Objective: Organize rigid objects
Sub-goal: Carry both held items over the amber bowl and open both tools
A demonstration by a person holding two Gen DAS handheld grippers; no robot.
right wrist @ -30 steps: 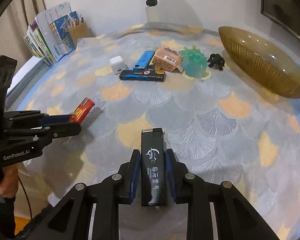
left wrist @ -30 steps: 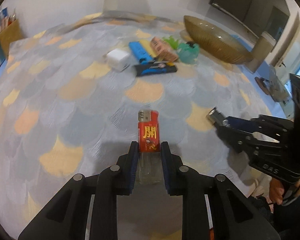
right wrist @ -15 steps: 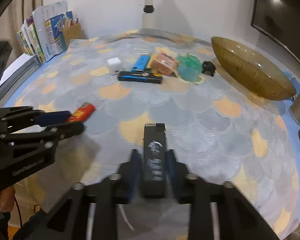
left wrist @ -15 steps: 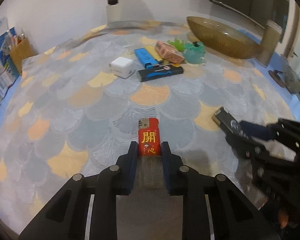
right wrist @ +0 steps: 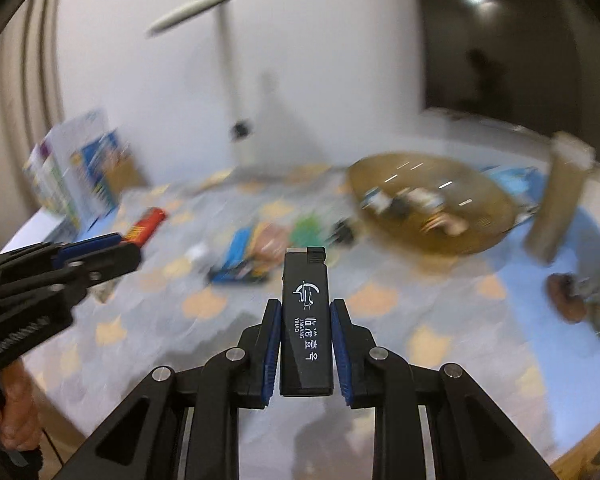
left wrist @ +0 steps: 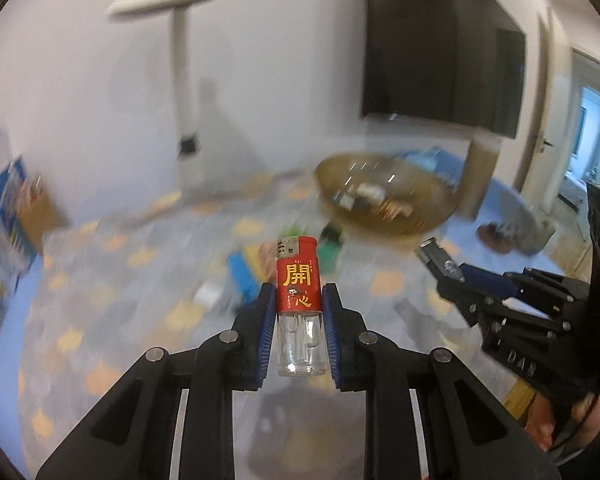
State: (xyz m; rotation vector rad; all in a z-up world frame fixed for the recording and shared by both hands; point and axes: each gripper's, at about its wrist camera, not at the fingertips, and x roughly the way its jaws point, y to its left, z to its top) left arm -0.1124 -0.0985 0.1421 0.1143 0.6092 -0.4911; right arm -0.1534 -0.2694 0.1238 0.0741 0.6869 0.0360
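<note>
My left gripper is shut on a red lighter with yellow characters and a clear base, held above the table. It also shows in the right wrist view. My right gripper is shut on a black lighter with white print. That gripper shows at the right of the left wrist view. A golden bowl holding several small items stands at the far right, also in the right wrist view. Loose items lie blurred in mid-table.
A white desk lamp stands at the back. Books and a pen box stand at the back left. A brown cylinder stands right of the bowl. The patterned tablecloth covers the table.
Both grippers have risen and tilted up with their lighters, so the views now look across the table to the wall. The bowl's inside has come into view. The background is motion-blurred.
</note>
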